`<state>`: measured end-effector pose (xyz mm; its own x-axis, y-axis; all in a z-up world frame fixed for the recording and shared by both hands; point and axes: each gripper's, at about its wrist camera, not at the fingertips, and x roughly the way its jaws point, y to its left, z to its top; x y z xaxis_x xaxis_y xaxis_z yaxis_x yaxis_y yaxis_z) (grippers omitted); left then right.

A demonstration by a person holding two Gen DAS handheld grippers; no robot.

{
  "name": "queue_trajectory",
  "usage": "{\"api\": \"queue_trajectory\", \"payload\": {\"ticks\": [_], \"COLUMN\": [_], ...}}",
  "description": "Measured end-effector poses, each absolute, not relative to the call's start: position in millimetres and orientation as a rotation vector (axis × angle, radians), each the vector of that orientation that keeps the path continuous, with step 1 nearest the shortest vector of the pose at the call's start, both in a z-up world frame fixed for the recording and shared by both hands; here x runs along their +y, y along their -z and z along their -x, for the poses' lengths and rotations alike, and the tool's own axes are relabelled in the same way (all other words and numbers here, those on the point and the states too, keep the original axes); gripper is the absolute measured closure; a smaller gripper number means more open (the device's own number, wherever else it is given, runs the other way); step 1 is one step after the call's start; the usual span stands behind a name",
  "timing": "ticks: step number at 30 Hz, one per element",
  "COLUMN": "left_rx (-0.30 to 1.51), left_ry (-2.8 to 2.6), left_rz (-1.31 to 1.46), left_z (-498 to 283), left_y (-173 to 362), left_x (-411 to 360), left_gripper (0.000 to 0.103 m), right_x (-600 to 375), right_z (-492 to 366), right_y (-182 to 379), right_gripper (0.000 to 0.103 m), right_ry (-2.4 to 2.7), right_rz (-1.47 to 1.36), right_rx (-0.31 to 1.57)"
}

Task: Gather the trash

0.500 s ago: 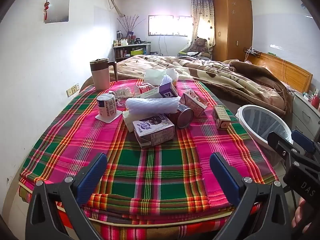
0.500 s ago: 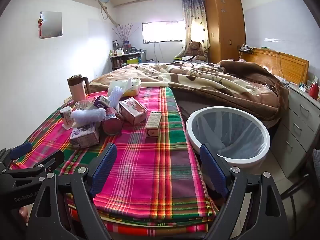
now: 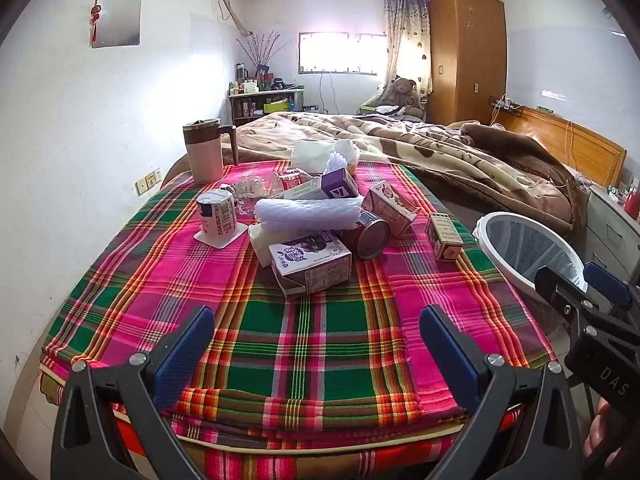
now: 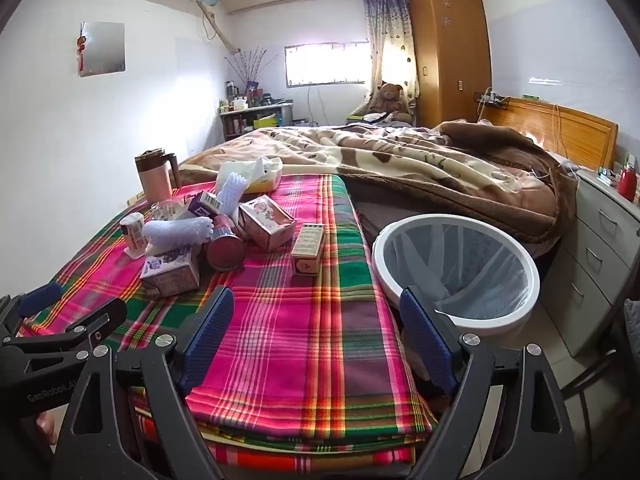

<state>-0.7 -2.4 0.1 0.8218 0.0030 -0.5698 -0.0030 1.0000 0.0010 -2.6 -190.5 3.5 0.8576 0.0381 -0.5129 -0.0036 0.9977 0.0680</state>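
Observation:
A pile of trash lies on the plaid cloth [image 3: 280,332]: a purple-and-white carton [image 3: 310,262], a white foam roll [image 3: 308,212], a tipped can [image 3: 372,234], a pink carton [image 3: 392,208] and a small box [image 3: 444,236]. The pile also shows in the right wrist view, with the carton [image 4: 170,268] and small box [image 4: 307,249]. A white bin with a mesh liner [image 4: 456,264] stands right of the table; it also shows in the left wrist view [image 3: 528,248]. My left gripper [image 3: 316,344] is open and empty before the pile. My right gripper [image 4: 318,332] is open and empty near the table's front right edge.
A pink mug with a lid [image 3: 204,152] and a small paper cup on a coaster [image 3: 216,216] stand at the table's left. A bed with a brown blanket [image 4: 400,168] lies behind. Grey drawers [image 4: 600,248] stand to the right of the bin.

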Motion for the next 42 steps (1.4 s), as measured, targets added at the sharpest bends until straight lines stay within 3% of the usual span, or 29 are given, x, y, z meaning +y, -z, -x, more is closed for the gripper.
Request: {"api": "queue_trajectory", "payload": {"ticks": [42], "left_rx": [0.598], "left_ry": [-0.007], "left_rz": [0.001], "left_z": [2.0], "left_y": [-4.5], "left_x": [3.0], "left_gripper": [0.000], "right_x": [-188.8], "right_z": [1.7], "right_y": [-4.1], "right_gripper": [0.017], "right_ry": [-0.018], "right_rz": [-0.058], "right_rx": [0.538]}}
